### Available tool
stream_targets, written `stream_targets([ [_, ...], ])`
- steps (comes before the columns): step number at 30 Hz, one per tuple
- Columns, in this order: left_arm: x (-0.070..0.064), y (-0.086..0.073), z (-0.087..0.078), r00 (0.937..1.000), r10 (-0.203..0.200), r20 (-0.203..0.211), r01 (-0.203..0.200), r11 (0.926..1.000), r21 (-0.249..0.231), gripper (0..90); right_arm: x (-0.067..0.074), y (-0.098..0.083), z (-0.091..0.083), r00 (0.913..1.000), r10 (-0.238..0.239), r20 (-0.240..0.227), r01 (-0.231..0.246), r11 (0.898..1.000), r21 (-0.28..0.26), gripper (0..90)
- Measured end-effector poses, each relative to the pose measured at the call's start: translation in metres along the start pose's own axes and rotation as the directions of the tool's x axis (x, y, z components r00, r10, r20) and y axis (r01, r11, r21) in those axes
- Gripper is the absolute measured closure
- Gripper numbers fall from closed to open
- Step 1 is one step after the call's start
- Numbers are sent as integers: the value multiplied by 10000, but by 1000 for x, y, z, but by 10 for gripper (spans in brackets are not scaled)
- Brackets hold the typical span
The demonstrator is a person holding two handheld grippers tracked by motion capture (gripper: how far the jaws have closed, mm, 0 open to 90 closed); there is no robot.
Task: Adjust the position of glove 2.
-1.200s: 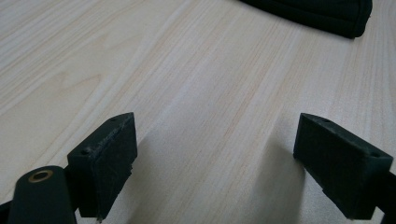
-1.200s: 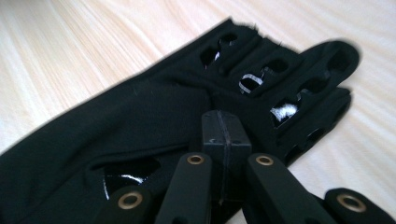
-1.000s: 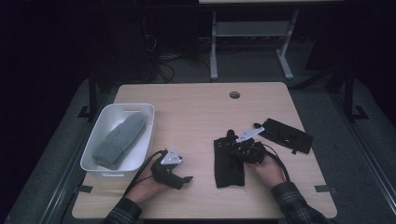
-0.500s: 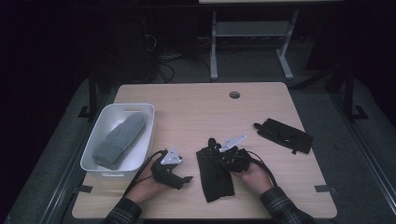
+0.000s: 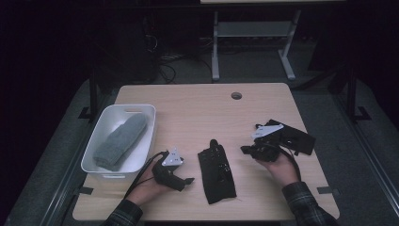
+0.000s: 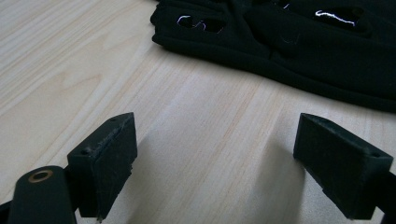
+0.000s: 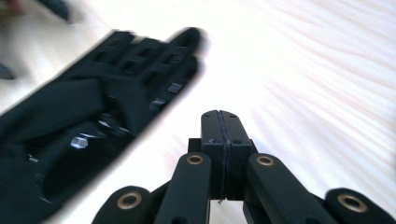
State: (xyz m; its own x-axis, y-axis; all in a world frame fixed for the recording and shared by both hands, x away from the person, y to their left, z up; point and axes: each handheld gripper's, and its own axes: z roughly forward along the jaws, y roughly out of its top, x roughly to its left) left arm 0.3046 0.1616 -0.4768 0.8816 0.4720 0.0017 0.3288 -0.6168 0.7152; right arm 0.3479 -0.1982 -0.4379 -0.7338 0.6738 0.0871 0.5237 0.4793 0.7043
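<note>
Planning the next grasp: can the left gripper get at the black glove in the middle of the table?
Probably yes. The left gripper rests open beside the black glove, with bare wooden table between its jaws and the glove's edge.

The high view looks forward and down over the whole tabletop (image 5: 197, 108). Each hand-held gripper camera sits low, close to the wood. All three views share the black glove (image 5: 217, 170).

Plaid sleeves (image 5: 305, 203), blk grippers (image 5: 248, 149)

left gripper (image 5: 187, 181) jaws apart, right gripper (image 5: 244, 149) clamped empty
</note>
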Motion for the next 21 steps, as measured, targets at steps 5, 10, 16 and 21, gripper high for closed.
stream_targets([
  [5, 0, 0, 0, 10000, 8, -7, -8, 10000, -7, 125, -27, -11, -18, 9965, 460, 694, -451, 9989, -132, 898],
  [10, 0, 0, 0, 10000, -3, 2, 3, 10000, 9, 124, -52, -26, -34, 9871, 762, 1406, -761, 9971, -63, 883],
  [16, 0, 0, 0, 10000, -3, -1, 3, 10000, 10, 125, -78, -44, -51, 9664, 1468, 2111, -1472, 9890, -139, 884],
  [21, 0, 0, 0, 10000, 14, 2, -14, 10000, 15, 125, -97, -60, -59, 9482, 1922, 2530, -1938, 9809, -187, 884],
])
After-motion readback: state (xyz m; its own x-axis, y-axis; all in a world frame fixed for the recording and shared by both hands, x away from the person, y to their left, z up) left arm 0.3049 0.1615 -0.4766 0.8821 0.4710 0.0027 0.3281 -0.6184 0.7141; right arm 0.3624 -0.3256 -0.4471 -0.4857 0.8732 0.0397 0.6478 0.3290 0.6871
